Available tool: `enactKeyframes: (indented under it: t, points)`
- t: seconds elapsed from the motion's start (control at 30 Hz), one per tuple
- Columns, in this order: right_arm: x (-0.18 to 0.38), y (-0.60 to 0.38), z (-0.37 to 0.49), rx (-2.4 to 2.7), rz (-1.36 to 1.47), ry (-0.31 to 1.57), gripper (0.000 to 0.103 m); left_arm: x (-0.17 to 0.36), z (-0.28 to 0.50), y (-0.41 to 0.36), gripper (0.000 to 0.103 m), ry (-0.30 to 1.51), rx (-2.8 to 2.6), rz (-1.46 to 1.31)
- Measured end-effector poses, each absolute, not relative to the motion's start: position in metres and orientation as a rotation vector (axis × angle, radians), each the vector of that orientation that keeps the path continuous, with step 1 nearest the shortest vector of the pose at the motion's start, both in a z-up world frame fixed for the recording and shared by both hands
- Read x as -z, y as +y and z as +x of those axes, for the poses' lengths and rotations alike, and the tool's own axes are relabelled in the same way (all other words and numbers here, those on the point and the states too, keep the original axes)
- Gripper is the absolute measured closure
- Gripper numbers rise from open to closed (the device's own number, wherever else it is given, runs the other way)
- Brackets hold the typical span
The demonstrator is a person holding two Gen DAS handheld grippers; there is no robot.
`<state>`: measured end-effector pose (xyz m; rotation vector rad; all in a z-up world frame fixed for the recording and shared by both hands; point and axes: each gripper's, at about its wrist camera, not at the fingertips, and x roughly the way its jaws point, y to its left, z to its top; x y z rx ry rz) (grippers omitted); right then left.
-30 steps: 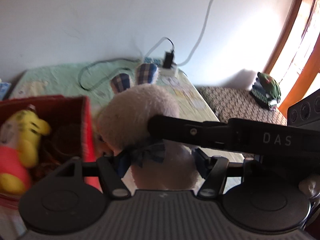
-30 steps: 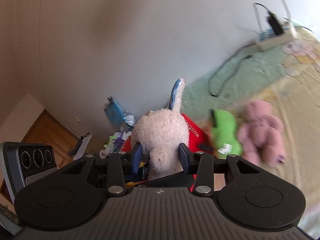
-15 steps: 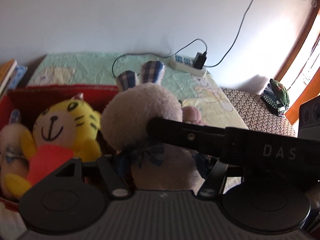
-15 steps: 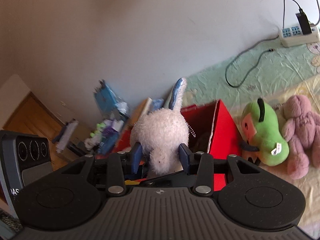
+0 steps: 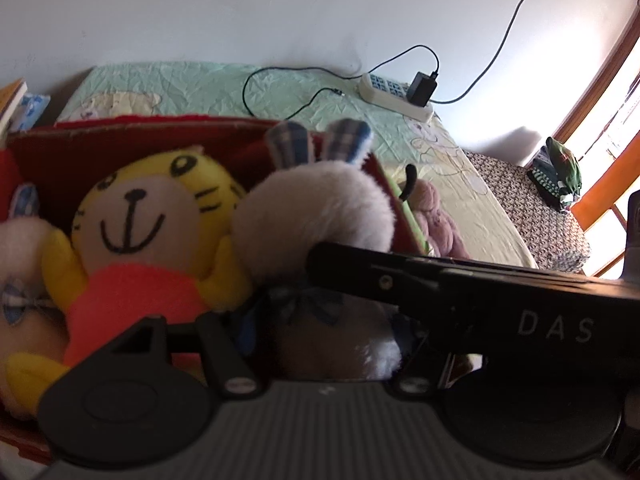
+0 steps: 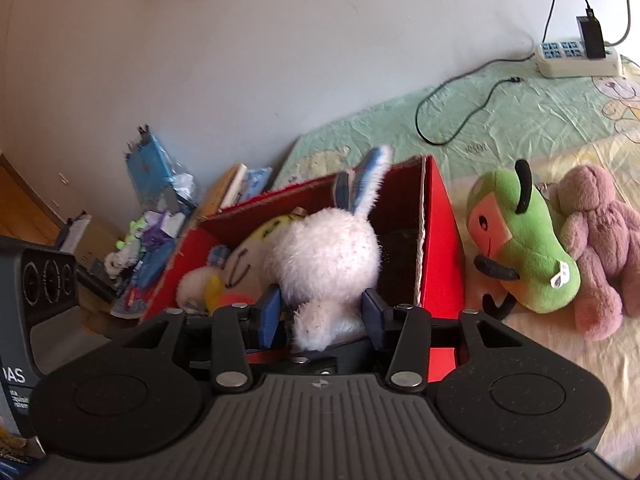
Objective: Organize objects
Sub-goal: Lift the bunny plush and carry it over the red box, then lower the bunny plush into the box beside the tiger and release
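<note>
Right gripper (image 6: 323, 314): the two blue pads (image 6: 269, 312) press against both sides of the white rabbit plush (image 6: 328, 264), closed on its lower body. The rabbit is held at the near opening of the red box (image 6: 438, 248), its head and blue-lined ears pointing into the box.

Left gripper (image 5: 320, 332): the same white rabbit plush (image 5: 316, 216) sits between its fingers, at the level of the blue checked bow. The right gripper's black body crosses in front of the right finger. Whether the left fingers press the plush or merely flank it cannot be determined.

Inside the red box (image 5: 132, 130), directly left of the rabbit and touching it, lies a yellow tiger plush (image 5: 144, 216) in an orange shirt. A second pale plush (image 5: 20, 248) with a blue checked bow lies at the tiger's left, against the box wall.

Outside the box, on the bed sheet (image 6: 540, 120) to its right, a green plush (image 6: 520, 252) lies just beside the box wall. A pink teddy bear (image 6: 600, 232) lies against the green plush on its far side.

Farther back, a white power strip (image 6: 576, 60) with a black charger (image 6: 590, 36) plugged in rests on the sheet near the wall. A black cable (image 6: 452, 108) runs from it across the sheet.

Left of the bed, books and clutter (image 6: 160, 216) stand against the wall.
</note>
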<state>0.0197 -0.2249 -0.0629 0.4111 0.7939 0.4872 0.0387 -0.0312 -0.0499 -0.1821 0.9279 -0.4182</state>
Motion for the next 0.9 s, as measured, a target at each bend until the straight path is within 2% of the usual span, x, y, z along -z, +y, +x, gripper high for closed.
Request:
enactKeyframes:
  t: [0.43, 0.9]
  points:
    - [0.057, -0.229, 0.012, -0.396, 0.381, 0.733, 0.051, 0.057, 0.041, -0.029, 0.035, 0.941, 0.434, -0.175]
    - [0.065, -0.239, 0.014, -0.408, 0.435, 0.736, 0.063, 0.061, 0.042, -0.043, 0.029, 0.965, 0.395, -0.092]
